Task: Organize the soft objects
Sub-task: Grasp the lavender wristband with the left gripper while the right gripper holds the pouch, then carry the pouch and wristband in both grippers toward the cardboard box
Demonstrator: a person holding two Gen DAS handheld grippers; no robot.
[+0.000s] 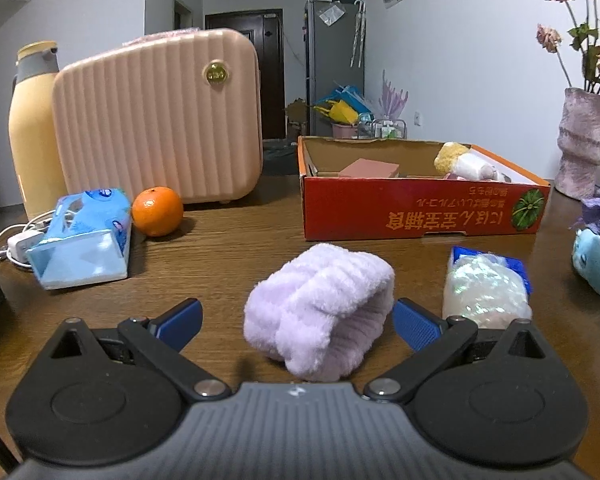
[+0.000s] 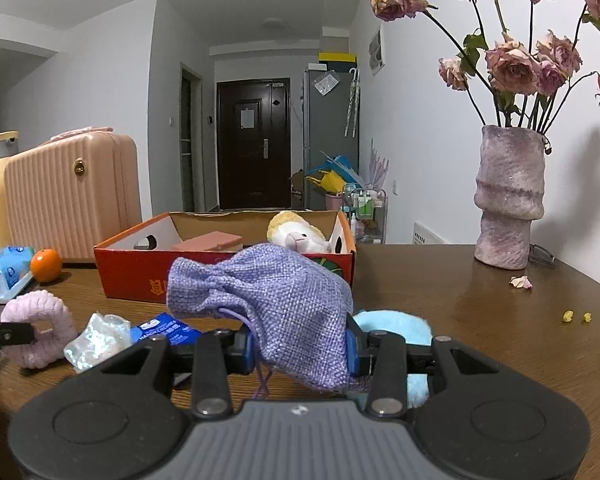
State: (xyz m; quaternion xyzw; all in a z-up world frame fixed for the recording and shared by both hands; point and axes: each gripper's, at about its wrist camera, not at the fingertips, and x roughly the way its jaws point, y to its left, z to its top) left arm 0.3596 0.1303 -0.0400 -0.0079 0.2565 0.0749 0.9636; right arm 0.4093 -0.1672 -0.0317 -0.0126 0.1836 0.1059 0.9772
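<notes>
A fluffy lilac headband lies on the wooden table between the fingers of my left gripper, which is open; the right blue pad is near it, the left one stands apart. In the right wrist view the same headband shows at the far left. My right gripper is shut on a purple woven drawstring pouch, held above the table. Under it lies a light blue plush. The red cardboard box behind holds a pink block and a yellow-white plush toy.
An iridescent packet lies right of the headband. At the left stand a pink suitcase, an orange, a blue tissue pack, a charger cable and a yellow flask. A vase with dried roses stands at the right.
</notes>
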